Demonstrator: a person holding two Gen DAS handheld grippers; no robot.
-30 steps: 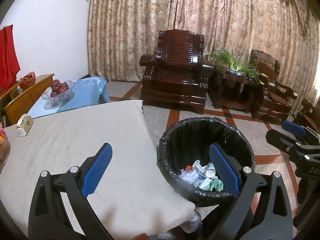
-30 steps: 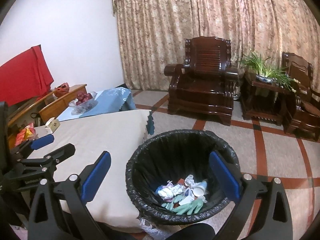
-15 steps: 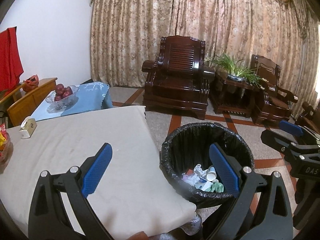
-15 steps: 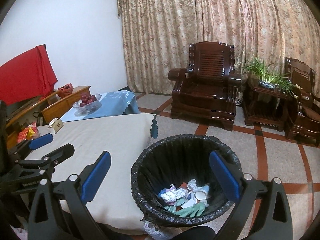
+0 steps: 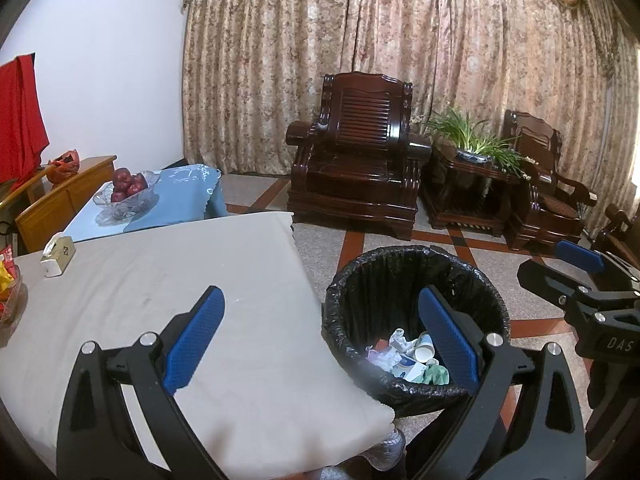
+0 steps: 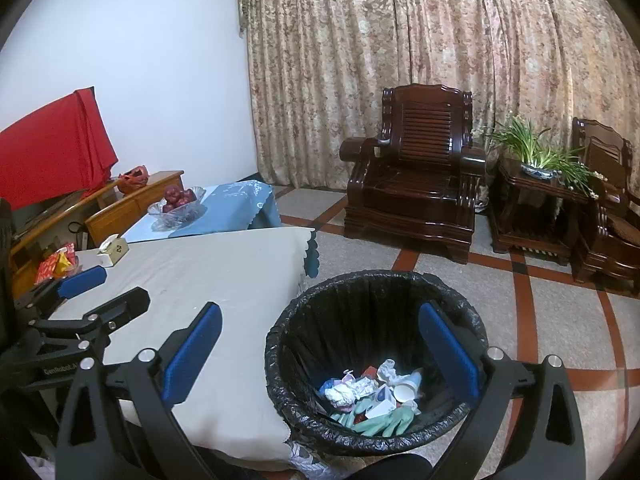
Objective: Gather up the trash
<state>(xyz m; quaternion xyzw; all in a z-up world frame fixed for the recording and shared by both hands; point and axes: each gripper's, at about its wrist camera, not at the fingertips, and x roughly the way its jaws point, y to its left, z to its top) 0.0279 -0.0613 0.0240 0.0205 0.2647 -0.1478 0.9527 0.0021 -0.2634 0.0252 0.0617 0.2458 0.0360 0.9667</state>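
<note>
- While both tools hover low in the frame, the left tool (image 5: 320,344) has its two blue-padded fingers spread wide, nothing between them.
- Likewise, the right tool (image 6: 320,352) is spread and empty.
- One black-lined trash bin (image 6: 376,292) stands on the floor at lower centre, just beside the counter (image 5: 160,280).
- Trash (image 6: 372,396) lies in the bin's bottom: one paper cup, one green glove, crumpled papers too jumbled to count.
- One tissue box (image 5: 58,249) sits at the counter's left edge.
- Two dark armchairs (image 5: 356,172) and one plant (image 5: 472,136) line the upper right.
</note>
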